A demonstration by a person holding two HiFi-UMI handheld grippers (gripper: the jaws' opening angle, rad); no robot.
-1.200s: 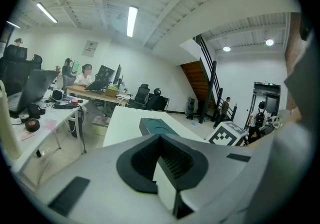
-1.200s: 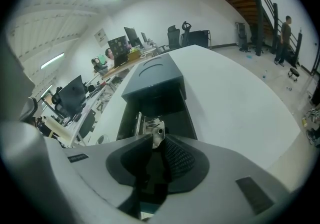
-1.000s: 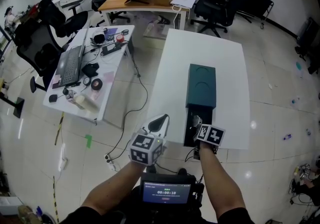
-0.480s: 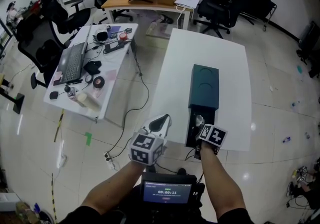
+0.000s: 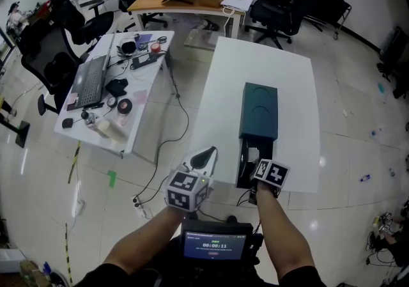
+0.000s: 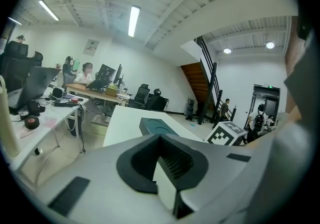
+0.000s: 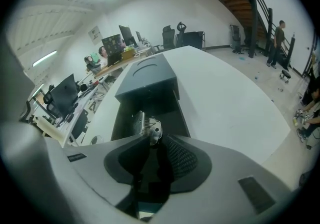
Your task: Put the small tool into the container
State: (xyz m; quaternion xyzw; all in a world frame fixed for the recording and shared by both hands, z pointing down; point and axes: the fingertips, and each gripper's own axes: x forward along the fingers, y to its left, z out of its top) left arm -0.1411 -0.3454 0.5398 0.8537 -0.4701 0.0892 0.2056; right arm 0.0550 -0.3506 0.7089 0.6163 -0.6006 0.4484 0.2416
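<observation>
Now the right gripper [image 7: 155,140], tilted down over the open drawer [image 7: 170,113] of the container [image 7: 147,81] on the bench [image 5: 287,75], has just been opening its jaws. They stand wide, and the small tool [image 7: 147,125] sits at their tips inside the drawer, seemingly released. Whether it lies settled is unclear. The left gripper [image 6: 162,155] hangs beside the bench, jaws parted and empty.

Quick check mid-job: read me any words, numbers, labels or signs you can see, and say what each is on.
"00:00:11", as best it reads: timer on the chest screen; its smaller line is too small to read.
Left marker cube and right marker cube: square patterns only, no letters.
Wall poster: too blurred to read.
Container: no label visible.
</observation>
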